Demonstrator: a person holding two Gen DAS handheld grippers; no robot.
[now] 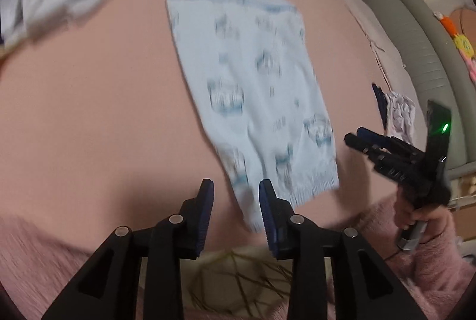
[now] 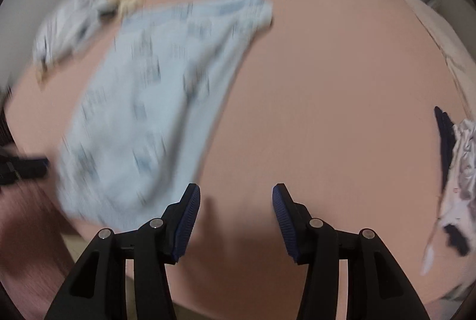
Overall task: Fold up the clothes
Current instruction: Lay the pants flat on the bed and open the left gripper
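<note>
Both claws stand spread with nothing between their pads, left claw (image 1: 236,186) over the near hem of the pale blue printed garment (image 1: 253,88) lying flat on the pink bed (image 1: 89,111), right claw (image 2: 236,190) just beside it over bare sheet.

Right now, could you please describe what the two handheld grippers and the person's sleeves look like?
Both the left gripper and the right gripper have black angular linkage frames with silver round pivot pins and ribbed dark-blue pads on their fingertips. Seen from the left wrist camera, the right unit carries a small green light. The person wears a fuzzy pink sleeve.
</note>
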